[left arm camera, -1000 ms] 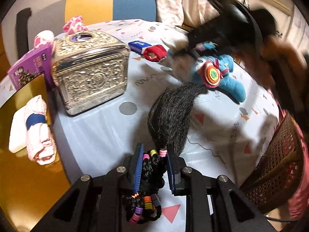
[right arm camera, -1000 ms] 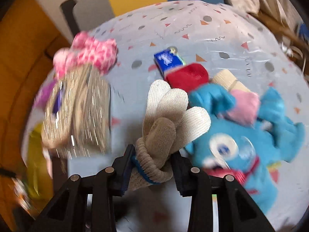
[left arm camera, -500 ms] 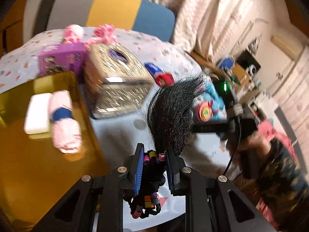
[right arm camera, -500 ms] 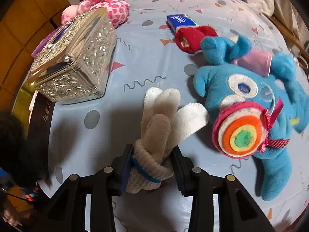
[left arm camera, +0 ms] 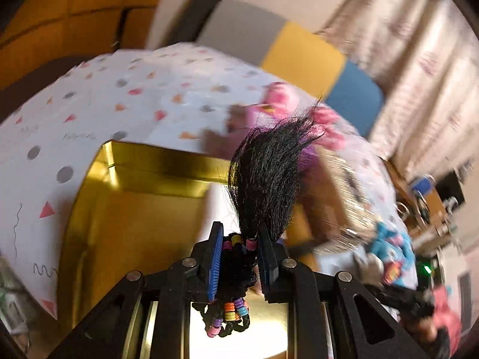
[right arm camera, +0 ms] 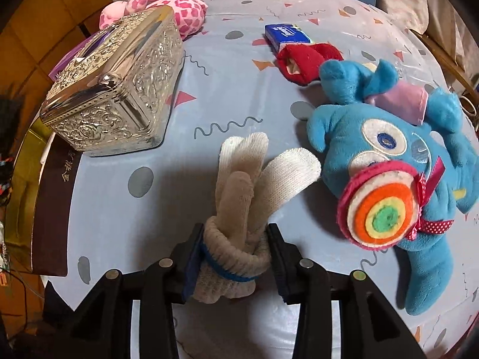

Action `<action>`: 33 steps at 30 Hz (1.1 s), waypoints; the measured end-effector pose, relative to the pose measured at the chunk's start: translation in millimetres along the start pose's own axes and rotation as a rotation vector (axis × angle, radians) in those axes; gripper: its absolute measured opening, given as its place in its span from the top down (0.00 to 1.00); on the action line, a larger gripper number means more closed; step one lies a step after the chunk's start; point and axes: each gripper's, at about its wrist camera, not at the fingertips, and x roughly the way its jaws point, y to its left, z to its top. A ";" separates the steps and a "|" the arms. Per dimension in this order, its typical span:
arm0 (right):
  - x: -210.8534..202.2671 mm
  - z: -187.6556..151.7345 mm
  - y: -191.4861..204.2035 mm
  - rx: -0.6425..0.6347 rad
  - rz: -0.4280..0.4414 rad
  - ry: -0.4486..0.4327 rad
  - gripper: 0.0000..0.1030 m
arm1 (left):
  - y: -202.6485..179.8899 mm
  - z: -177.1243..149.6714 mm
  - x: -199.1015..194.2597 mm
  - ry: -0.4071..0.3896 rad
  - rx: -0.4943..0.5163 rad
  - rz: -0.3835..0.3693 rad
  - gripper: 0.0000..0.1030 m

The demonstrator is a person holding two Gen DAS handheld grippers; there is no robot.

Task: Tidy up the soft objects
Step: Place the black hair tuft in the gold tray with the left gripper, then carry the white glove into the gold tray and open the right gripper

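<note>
My left gripper (left arm camera: 241, 233) is shut on a black tuft of hair (left arm camera: 266, 173) bound with coloured beads, held above the gold tray (left arm camera: 155, 164); this view is blurred. My right gripper (right arm camera: 235, 233) is shut on a rolled cream knitted glove (right arm camera: 245, 179) with a blue band, its fingers fanning out low over the tablecloth. A blue plush toy (right arm camera: 389, 155) with a rainbow felt disc lies just right of the glove. A pink spotted plush (right arm camera: 179, 9) sits at the far side behind the silver box (right arm camera: 119, 89).
A red soft piece (right arm camera: 305, 56) and a blue tissue pack (right arm camera: 284, 34) lie at the back of the table. The gold tray's rim (right arm camera: 21, 179) and a brown strip (right arm camera: 57, 194) run along the left edge. A grey, yellow and blue chair back (left arm camera: 299, 51) stands behind the table.
My left gripper swung left with the hair tuft, from over the tablecloth to over the gold tray. My right gripper sank toward the table with the glove, then held still.
</note>
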 end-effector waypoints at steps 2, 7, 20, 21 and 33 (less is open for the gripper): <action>2.2 0.2 2.7 0.000 -0.001 -0.002 0.60 | 20.1 8.8 17.9 0.034 -0.056 0.032 0.79; 3.0 0.9 2.5 0.010 0.002 -0.004 0.60 | 54.2 16.2 55.5 0.107 -0.184 0.076 0.79; 4.3 2.4 1.4 0.010 -0.017 -0.012 0.60 | 48.8 8.8 38.7 0.019 -0.052 0.237 0.50; 4.0 2.4 2.2 0.006 -0.022 -0.014 0.60 | 48.2 5.4 34.7 0.013 -0.044 0.252 0.50; -11.5 -1.7 12.1 -0.007 -0.024 -0.066 0.63 | 9.2 -38.8 -7.6 -0.061 0.100 0.297 0.50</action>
